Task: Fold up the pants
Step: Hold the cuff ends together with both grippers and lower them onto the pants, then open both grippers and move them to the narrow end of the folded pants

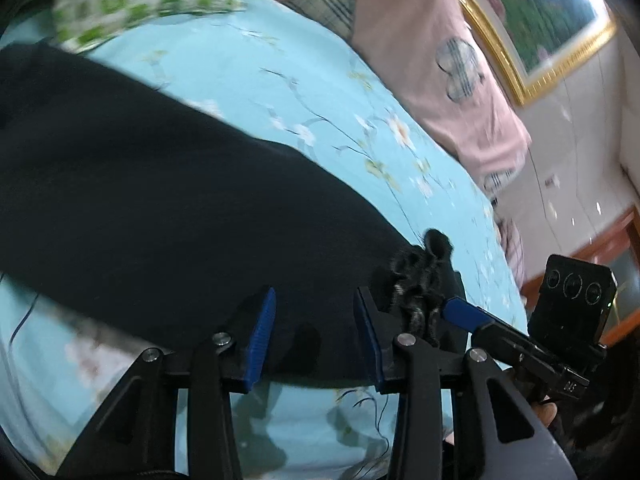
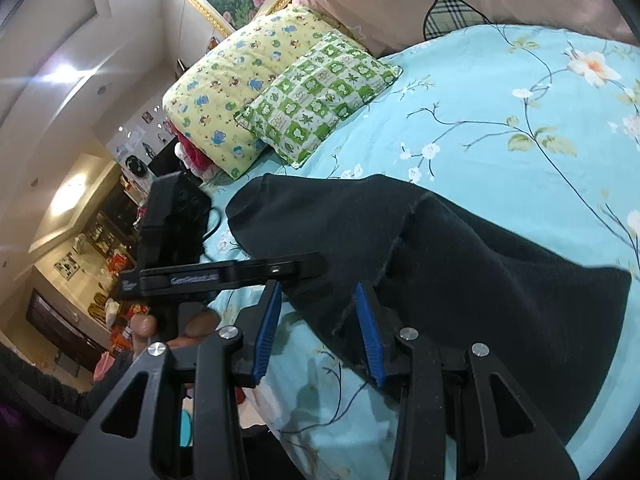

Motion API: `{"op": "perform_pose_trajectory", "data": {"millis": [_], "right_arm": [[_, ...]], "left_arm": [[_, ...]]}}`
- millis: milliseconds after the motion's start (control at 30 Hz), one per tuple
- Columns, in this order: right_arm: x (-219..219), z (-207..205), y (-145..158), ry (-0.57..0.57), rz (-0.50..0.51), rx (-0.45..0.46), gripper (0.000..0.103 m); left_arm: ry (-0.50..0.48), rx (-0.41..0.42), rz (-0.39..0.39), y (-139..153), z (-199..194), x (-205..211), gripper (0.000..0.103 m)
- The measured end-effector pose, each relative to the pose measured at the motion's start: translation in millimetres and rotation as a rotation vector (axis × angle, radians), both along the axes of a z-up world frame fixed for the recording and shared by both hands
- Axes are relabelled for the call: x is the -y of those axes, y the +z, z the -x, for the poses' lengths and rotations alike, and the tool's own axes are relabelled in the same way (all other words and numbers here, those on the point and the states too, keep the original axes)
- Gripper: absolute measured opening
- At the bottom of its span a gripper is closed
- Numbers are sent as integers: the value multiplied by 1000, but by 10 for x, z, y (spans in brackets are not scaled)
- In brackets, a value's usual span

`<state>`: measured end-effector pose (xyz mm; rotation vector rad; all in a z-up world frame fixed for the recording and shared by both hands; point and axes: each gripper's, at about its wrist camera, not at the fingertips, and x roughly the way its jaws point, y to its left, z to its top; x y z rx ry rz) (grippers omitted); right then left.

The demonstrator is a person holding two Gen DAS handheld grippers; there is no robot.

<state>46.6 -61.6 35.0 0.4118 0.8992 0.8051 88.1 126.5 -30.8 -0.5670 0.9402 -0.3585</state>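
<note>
Lying soft and matte, dark pants point(image 2: 460, 248) cover floral bedsheet point(image 2: 500, 100).

A home bedroom: floral bedsheet point(image 2: 500, 128), pillows point(image 2: 224, 92), gilt-framed painting point(image 1: 532, 20) on the wall.

item: pants point(image 2: 460, 256)
colour: black, plain, soft thick fabric
place: on a light blue flowered bedsheet point(image 2: 500, 120), near the bed's front edge
pose: flat, spread across the bed in a broad band, a seam showing down the middle
near end: reaches the sheet's front part, a frayed, fuzzy bit of dark cloth point(image 1: 420, 276) at one corner
far end: rounded fold, close to the green checked pillow point(image 2: 320, 96)
</note>
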Motion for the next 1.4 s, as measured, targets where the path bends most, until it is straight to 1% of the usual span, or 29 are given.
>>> {"op": "perform_pose_trajectory", "data": {"millis": [67, 133, 300, 500, 600, 667, 833, 900, 1000, 1067, 1167, 1233, 1400], "right_arm": [[-33, -32, 10, 6, -2, 3, 40], [-74, -67, 13, 14, -5, 2, 40], [-183, -97, 64, 47, -17, 19, 40], [-328, -193, 152, 80, -17, 43, 40], [-403, -276, 185, 98, -5, 48, 40], [-477, -340, 203, 119, 14, 50, 40], [-662, -504, 228, 165, 49, 54, 40], [-753, -579, 241, 185, 56, 53, 40], [-896, -680, 258, 217, 74, 57, 40], [-1005, -755, 259, 239, 98, 64, 41], [-1195, -904, 229, 280, 129, 39, 41], [-1351, -1016, 220, 314, 155, 43, 41], [-1624, -1276, 204, 371, 163, 30, 41]], "left_arm": [[43, -9, 16, -23, 67, -120, 40], [62, -14, 22, -30, 111, -199, 40], [110, -7, 10, 20, 256, -341, 40], [170, -13, 24, 52, 400, -550, 40], [219, -24, 25, 62, 459, -702, 43], [257, -29, 14, 68, 503, -792, 44], [343, -30, -10, 120, 609, -1060, 52], [379, -33, -15, 137, 633, -1183, 52], [447, -67, -11, 131, 649, -1399, 61], [477, -79, 6, 113, 629, -1503, 61], [517, -102, 40, 57, 609, -1675, 61], [535, -114, 62, 25, 591, -1764, 61], [575, -144, 82, -30, 515, -1878, 61]]}}
